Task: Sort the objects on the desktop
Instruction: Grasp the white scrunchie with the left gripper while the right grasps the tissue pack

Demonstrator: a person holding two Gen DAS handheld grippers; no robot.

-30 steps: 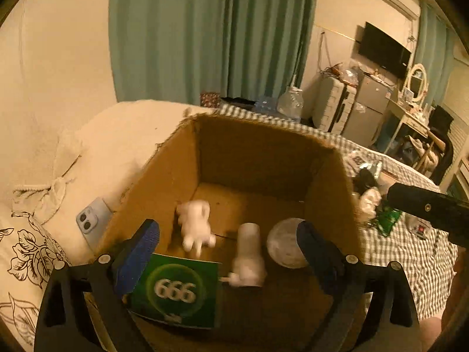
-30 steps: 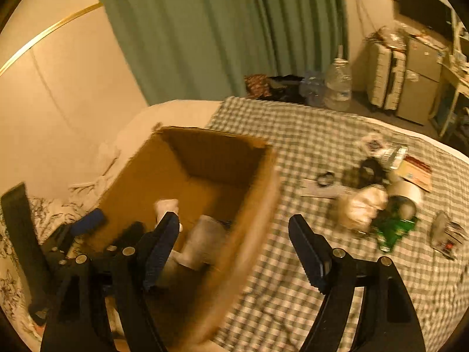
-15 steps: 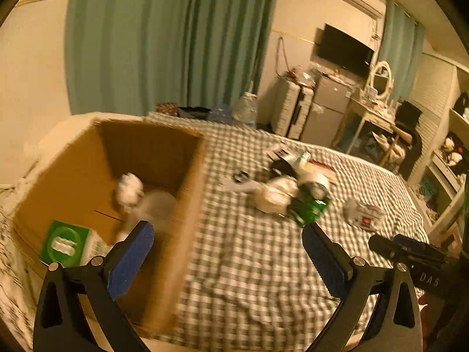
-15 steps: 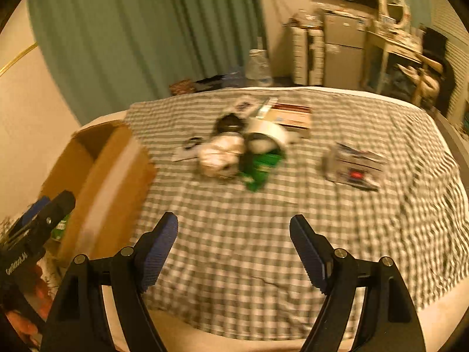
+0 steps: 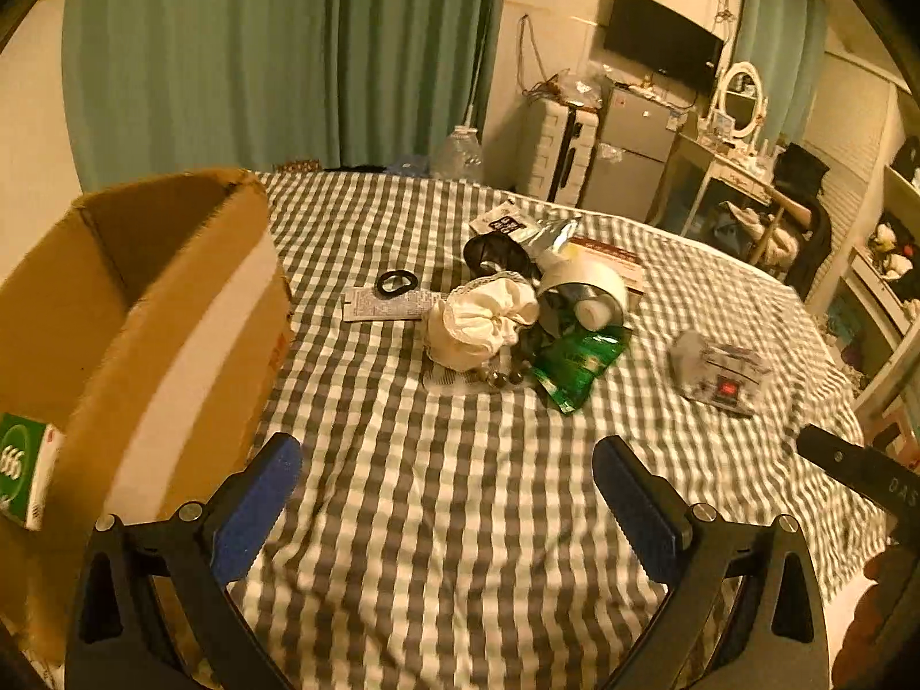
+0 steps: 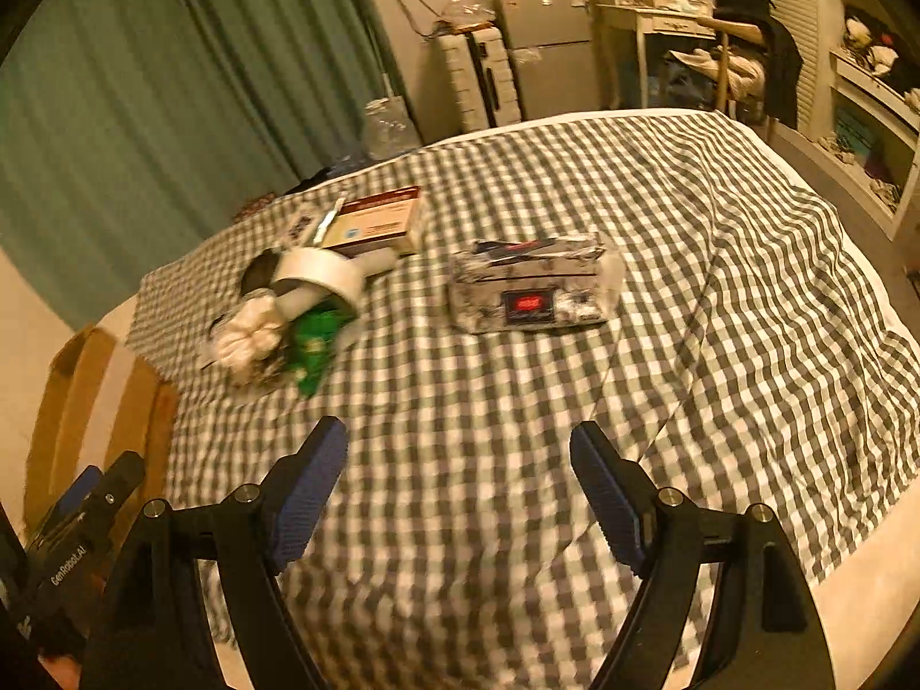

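A cardboard box (image 5: 144, 310) stands at the left of the checked cloth (image 5: 437, 460), with a green "666" pack (image 5: 20, 468) in it. A pile lies mid-cloth: a white scrunchie (image 5: 477, 319), tape roll (image 5: 586, 287), green packet (image 5: 575, 365), black ring (image 5: 395, 283) and paper slip (image 5: 382, 306). A tissue pack with a red label (image 5: 719, 374) lies apart to the right; it also shows in the right wrist view (image 6: 532, 284). My left gripper (image 5: 445, 506) is open and empty, short of the pile. My right gripper (image 6: 460, 494) is open and empty above bare cloth.
A flat box (image 6: 376, 221) and a foil sachet (image 5: 546, 233) lie behind the pile. The cloth's edge drops off at the right (image 6: 862, 523). A fridge, suitcase and dresser stand beyond the far edge. The other gripper shows at far right (image 5: 862, 471).
Both grippers have swung right, away from the cardboard box and toward the pile on the cloth. The box now sits at the left edge of both views. Both stay open and empty.
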